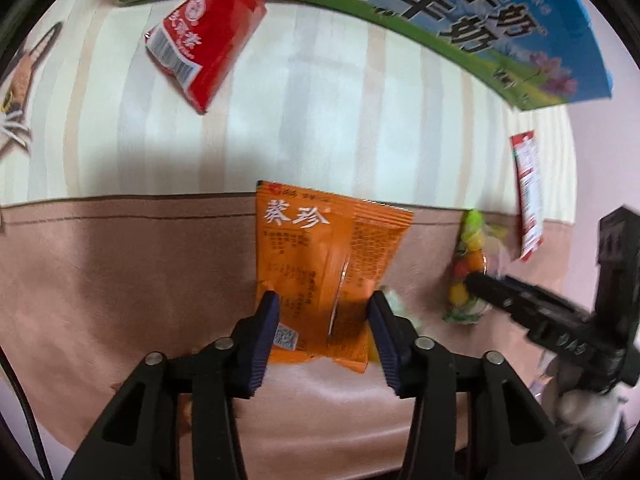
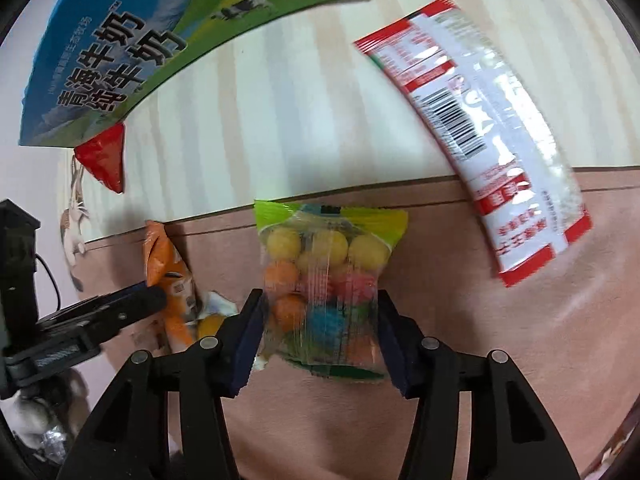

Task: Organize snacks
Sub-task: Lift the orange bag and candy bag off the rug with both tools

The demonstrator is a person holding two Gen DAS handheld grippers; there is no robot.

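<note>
Through the left wrist camera, the left hand-held gripper [image 1: 323, 316] is clamped on the lower half of an orange snack packet [image 1: 326, 268], one pad on each side edge, the packet standing up ahead of the fingers over the pink cloth [image 1: 120, 280]. I'd say the carry is in hand: both packets look lifted and wait to be put somewhere. At 11 o'clock a red packet [image 1: 204, 36] lies on the striped cloth [image 1: 320, 120], its top corner just under the milk carton box [image 1: 460, 20] that runs across 12 to 2 o'clock. At 3 o'clock hangs a red-and-white sachet [image 1: 528, 196], near the candy bag.

Through the right wrist camera, the right hand-held gripper [image 2: 320, 320] is squeezing a clear bag of coloured candy balls [image 2: 326, 284] at its waist. The sachet lies at 2 o'clock, straddling the seam between the two cloths. The box sits at 10 to 11 o'clock, the red packet's corner poking out beneath it. The left hand-held gripper comes in at 9 o'clock, close by, so the next move, likely toward the box, needs the two kept from knocking, and the red packet lies on the way
</note>
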